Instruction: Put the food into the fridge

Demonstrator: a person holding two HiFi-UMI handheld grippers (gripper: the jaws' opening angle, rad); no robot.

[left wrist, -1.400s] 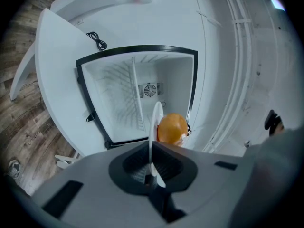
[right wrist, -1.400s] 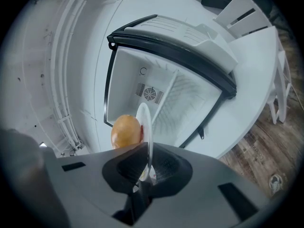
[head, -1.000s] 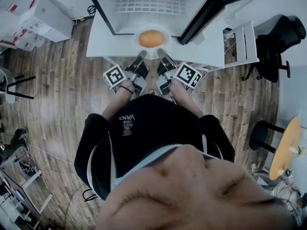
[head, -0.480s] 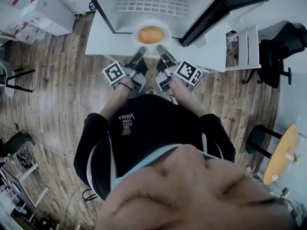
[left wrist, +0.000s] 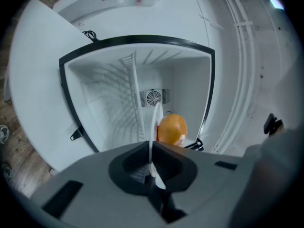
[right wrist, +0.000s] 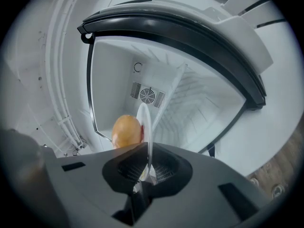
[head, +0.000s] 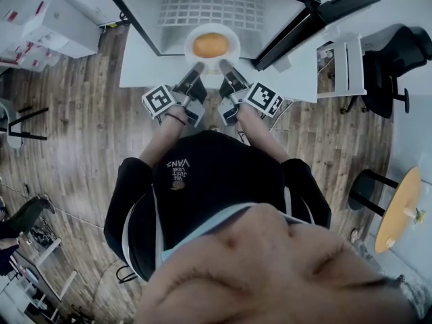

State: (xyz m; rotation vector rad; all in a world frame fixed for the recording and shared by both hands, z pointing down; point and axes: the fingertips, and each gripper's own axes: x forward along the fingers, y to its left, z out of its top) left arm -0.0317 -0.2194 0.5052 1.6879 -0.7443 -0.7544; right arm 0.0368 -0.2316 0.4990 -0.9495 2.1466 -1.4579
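Right at the mouth of the small white open fridge with the black frame (head: 162,25), a round white plate (head: 231,51) is being held out level between both grippers, so the loading step looks to be in hand, about halfway. The plate's thin near rim is being pinched from two sides. The left gripper (head: 196,68) is being squeezed down narrow onto it, and the same is being done with the right gripper (head: 225,67). A smooth round orange-yellow piece of food (head: 210,44) (bun or fruit, can't be told) is being carried in the middle of the plate, at the threshold and not yet properly inside.

Next, the plate probably needs pushing forward, flat, onto a surface near the white wire shelf (head: 212,5) before either grip gets loosened. Any tilt and that round thing is likely rolling off.
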